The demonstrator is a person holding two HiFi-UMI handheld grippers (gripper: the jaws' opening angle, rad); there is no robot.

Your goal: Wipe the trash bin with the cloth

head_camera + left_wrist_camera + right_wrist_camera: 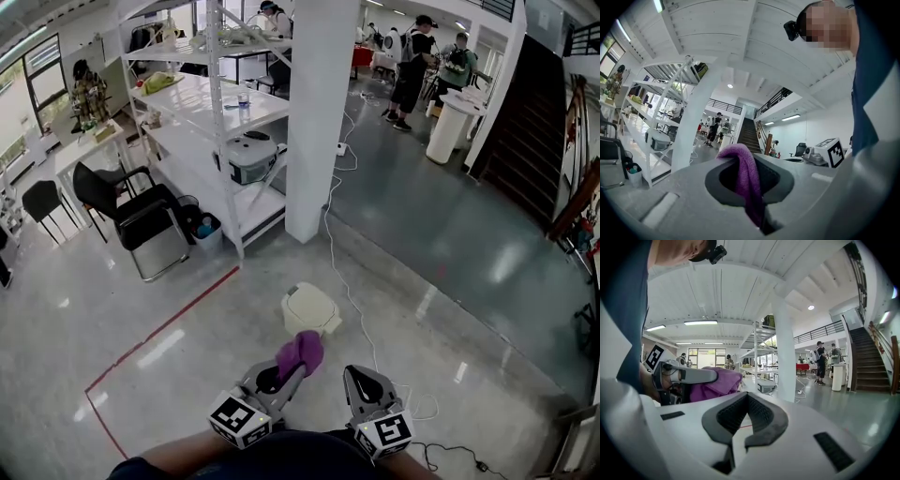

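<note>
A small cream trash bin (310, 309) with a closed lid stands on the glossy floor just ahead of both grippers, near the foot of a white pillar. My left gripper (286, 367) is shut on a purple cloth (301, 352), which bunches out beyond the jaw tips, short of the bin. In the left gripper view the cloth (744, 172) hangs pinched between the jaws of the left gripper (749, 183). My right gripper (361, 382) sits beside it, shut with nothing in it. The right gripper view shows the right gripper (744, 420) with pads together, and the cloth (715, 385) at left.
The white pillar (319, 112) rises behind the bin. A white shelf rack (220, 122) and a black chair (131, 211) stand at the left. A white cable (345, 286) runs past the bin; red floor tape (169, 328) lies left. People stand far back.
</note>
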